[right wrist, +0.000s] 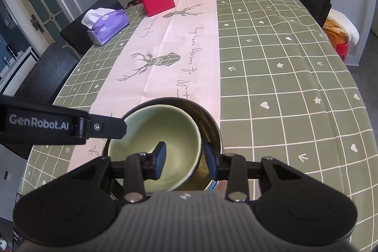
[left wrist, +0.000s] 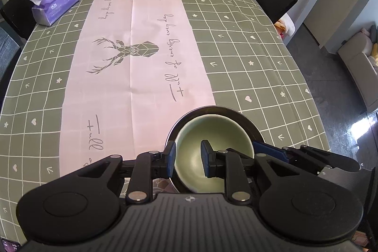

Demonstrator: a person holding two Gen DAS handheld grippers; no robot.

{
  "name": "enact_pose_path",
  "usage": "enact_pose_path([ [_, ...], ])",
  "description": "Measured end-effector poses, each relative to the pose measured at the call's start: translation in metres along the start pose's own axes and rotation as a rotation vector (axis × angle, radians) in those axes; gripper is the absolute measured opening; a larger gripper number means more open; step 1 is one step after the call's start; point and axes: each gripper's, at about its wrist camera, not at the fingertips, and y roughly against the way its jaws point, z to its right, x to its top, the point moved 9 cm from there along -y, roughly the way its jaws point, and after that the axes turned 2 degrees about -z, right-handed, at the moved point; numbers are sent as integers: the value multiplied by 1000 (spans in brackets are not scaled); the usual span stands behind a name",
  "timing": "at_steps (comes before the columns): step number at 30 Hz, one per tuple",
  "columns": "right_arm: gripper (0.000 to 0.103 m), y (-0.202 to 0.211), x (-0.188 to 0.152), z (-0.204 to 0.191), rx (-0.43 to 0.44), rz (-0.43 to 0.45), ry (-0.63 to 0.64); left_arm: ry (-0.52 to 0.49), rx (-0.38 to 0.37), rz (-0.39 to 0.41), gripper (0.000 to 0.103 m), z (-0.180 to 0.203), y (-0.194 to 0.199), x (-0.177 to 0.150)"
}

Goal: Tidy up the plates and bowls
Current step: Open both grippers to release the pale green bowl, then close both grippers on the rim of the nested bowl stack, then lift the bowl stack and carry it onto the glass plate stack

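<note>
Bowls sit nested at the lower centre of both views: a pale green bowl (left wrist: pixel 212 145) inside a dark bowl (left wrist: pixel 245 121) with a thin rim, on the table (left wrist: pixel 236 39).

The left gripper (left wrist: pixel 189 158) straddles the green bowl's left wall, 1 pad outside, 1 inside, with a visible gap, so it grips nothing. The right gripper (right wrist: pixel 185 161) straddles the right wall the same way, jaws partly apart, pads clear of the rim as far as I can tell.

Risk: the green bowl leans toward the left inside the dark one, so a pad catching the rim on withdrawal could tip or rattle it. Both bowls look glazed, smooth and slippery; the tablecloth (right wrist: pixel 271 63) is soft, creased cloth that could let the stack slide.
</note>
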Motion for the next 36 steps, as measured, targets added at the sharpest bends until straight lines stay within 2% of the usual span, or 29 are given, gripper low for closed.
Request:
enact_pose_path([
  [4,43,6,3,0,6,24,-8,6,-5,36,34,-3,6,2],
  [6,54,12,5,-2,23,43,-12,5,-11,57,37,-4,9,4],
  [8,60,16,7,-4,26,59,-10,4,-22,71,41,-3,11,5],
  [9,67,19,8,-5,20,69,-5,3,-26,76,42,-3,12,5],
  [12,72,26,10,-4,4,102,9,-11,-29,99,45,-4,15,5],
  [15,78,34,12,0,10,122,-7,-36,-27,138,55,-4,19,6],
  [17,79,39,13,3,12,132,-18,-48,-31,170,64,-5,24,6],
  [22,89,45,13,17,34,130,-76,-35,-68,244,84,-13,34,3],
  [27,91,30,3,38,78,37,-224,16,-100,203,86,-26,21,-9],
  [30,91,15,-7,48,88,-31,-305,83,-127,157,86,-37,4,-17],
  [36,91,-6,-22,51,122,-117,-378,211,-197,80,86,-52,-30,-30],
])
